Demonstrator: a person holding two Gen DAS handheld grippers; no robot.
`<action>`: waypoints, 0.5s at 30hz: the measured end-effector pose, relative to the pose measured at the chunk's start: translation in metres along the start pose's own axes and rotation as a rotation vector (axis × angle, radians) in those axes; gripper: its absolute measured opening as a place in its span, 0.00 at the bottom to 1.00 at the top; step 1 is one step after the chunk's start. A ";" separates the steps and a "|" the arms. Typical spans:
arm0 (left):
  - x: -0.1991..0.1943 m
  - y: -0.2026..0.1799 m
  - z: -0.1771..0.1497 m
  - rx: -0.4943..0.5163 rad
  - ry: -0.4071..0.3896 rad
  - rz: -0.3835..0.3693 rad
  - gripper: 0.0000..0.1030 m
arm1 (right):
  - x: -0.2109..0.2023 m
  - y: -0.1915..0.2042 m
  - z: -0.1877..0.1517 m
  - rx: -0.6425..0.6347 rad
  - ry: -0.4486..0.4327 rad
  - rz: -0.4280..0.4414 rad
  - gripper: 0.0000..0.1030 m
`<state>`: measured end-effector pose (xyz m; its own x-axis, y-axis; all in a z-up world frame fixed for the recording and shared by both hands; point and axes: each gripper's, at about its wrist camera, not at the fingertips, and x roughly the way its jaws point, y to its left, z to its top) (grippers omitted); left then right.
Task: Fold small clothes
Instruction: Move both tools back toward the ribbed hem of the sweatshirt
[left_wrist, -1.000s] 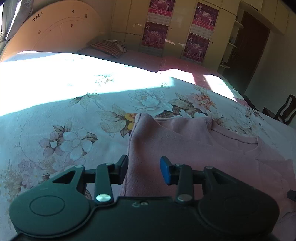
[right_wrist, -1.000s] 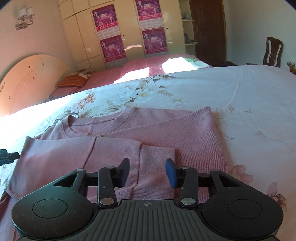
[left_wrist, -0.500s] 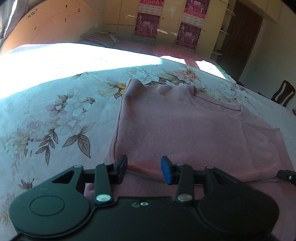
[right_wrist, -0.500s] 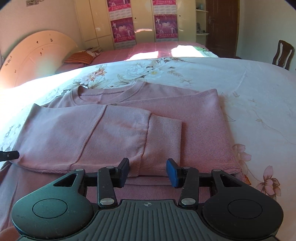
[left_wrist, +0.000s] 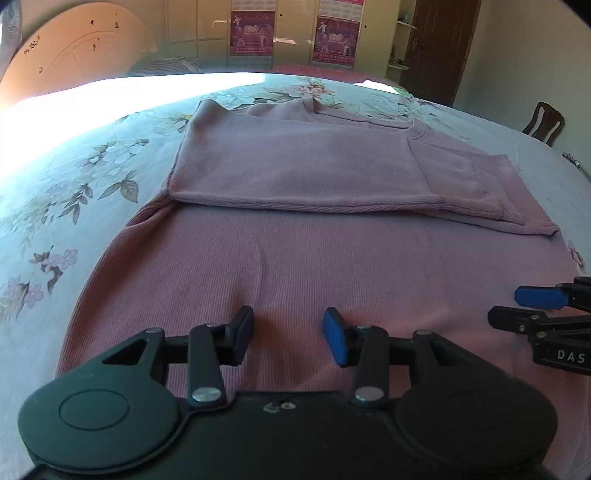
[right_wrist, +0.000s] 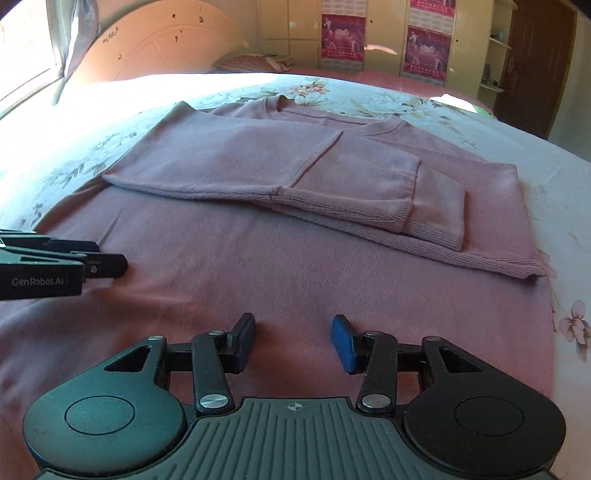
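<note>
A pink sweater (left_wrist: 314, 166) (right_wrist: 258, 166) lies flat on the bed, both sleeves folded across its chest and its lower body toward me. My left gripper (left_wrist: 288, 328) hovers over the near left part of the sweater body; its jaws are opening and nothing is between them. My right gripper (right_wrist: 293, 328) stands open over the near right part, also holding nothing. Each gripper shows in the other's view: the right gripper (left_wrist: 517, 306) at the right edge, the left gripper (right_wrist: 110, 262) at the left edge. The sweater's near hem is hidden under the gripper bodies.
A floral bedsheet (left_wrist: 74, 192) (right_wrist: 561, 192) covers the bed around the sweater. A curved headboard (right_wrist: 166, 44) and a striped pillow (right_wrist: 255, 62) lie far left. A wardrobe with posters (left_wrist: 255, 33) and a dark door (left_wrist: 436, 44) stand behind, with a wooden chair (left_wrist: 543, 122) at the right.
Both grippers have pulled back from the folded sleeves toward the sweater's near end. Much more of the sweater body now shows, and each gripper has come further into the other's view.
</note>
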<state>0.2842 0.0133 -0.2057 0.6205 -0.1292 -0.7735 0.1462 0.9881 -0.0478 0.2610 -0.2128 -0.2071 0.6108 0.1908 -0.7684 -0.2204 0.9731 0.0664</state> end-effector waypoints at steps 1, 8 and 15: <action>-0.005 0.004 -0.005 -0.006 -0.002 0.018 0.42 | -0.004 -0.006 -0.006 0.004 -0.002 0.001 0.43; -0.041 0.016 -0.024 -0.064 0.019 0.091 0.42 | -0.040 -0.016 -0.020 0.092 -0.016 0.067 0.44; -0.043 0.000 -0.045 0.039 0.005 0.000 0.46 | -0.044 0.038 -0.038 0.091 -0.008 0.064 0.44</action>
<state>0.2227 0.0230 -0.2013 0.6167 -0.1288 -0.7766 0.1763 0.9841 -0.0232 0.1972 -0.1892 -0.1947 0.6035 0.2536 -0.7560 -0.1894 0.9665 0.1730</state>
